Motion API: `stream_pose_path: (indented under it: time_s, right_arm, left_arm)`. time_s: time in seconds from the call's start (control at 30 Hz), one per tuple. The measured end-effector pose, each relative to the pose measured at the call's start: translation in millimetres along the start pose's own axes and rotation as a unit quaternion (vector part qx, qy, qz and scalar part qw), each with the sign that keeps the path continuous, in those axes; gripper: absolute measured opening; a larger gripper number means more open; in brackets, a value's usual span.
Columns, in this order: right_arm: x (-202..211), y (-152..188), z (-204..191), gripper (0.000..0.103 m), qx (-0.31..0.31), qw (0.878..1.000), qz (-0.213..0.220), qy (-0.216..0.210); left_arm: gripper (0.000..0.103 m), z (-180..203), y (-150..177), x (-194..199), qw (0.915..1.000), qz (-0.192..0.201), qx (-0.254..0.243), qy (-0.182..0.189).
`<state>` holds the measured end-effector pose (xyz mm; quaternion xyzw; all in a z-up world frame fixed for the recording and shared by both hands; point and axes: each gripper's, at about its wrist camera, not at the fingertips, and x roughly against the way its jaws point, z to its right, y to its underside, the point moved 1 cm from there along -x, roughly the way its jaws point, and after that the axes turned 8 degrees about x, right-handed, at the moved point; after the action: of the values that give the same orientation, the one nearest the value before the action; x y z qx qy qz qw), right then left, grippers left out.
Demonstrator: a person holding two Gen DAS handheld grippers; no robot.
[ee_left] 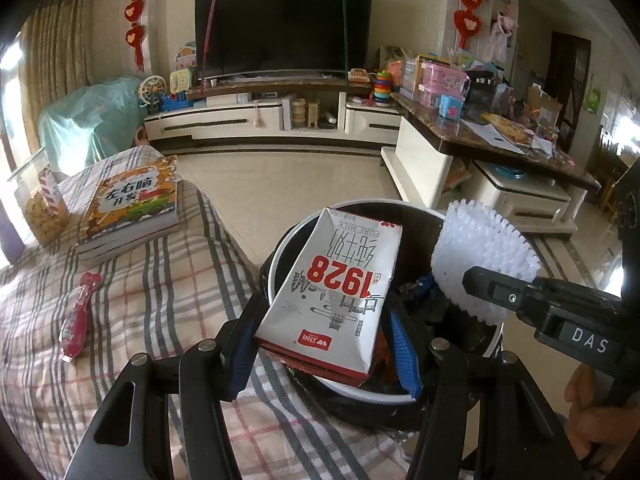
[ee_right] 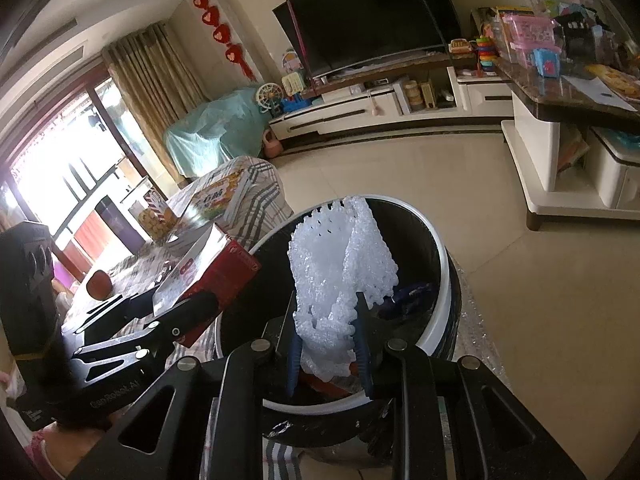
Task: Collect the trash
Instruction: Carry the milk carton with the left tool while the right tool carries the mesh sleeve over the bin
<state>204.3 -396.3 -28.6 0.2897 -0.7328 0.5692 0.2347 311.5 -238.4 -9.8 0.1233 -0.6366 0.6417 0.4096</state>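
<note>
Left wrist view puts both loads over the bin [ee_left: 276, 264]: the milk carton [ee_left: 336, 284] sits between the left gripper [ee_left: 324, 344] fingers, and the foam net [ee_left: 480, 256] hangs from the right gripper [ee_left: 480, 284] just to the carton's right. The bin's dark mouth lies directly below and ahead of both sets of jaws, hard against the checked cover [ee_left: 132, 312].

The step in hand looks like the drop. To do it well, each load should be wholly inside the white rim before release. The carton's near end seems to overhang the rim on the cover side, so the left hand would do better to carry it further across the mouth or tip its far end down first. The net is light and springy and could cling to a pad, so a wide, clean opening would suit it.

The left jaws stand about half spread, their blue pads pressed on the carton's two long sides, gripping it near its lower end. In the right wrist view the right gripper [ee_right: 328, 344] has its jaws drawn nearly together, pinching the bunched net [ee_right: 344, 264] near its bottom, the rest standing up beyond the tips, over the bin [ee_right: 440, 264]. The carton [ee_right: 208, 272] shows to the left there, in the left gripper [ee_right: 172, 312].

A red wrapper [ee_left: 78, 316] lies on the cover, well left of the left jaws, likely next.
</note>
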Motion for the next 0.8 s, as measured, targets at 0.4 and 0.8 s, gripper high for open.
stream_pose_path:
  time_s: [0.4,0.8]
  right_arm:
    - [-7.6,-2.5,6.4,0.023,-0.008,1.0,-0.01,0.0]
    - [-12.5,-6.0,9.5,0.023,-0.009,1.0,-0.014,0.002]
  left_arm:
    - [0.057,5.9,-5.1,-10.6,1.0,-0.008,0.001,-0.003]
    - [0.057,5.7,-6.6,-17.8,0.9999,-0.015,0.002,-0.002]
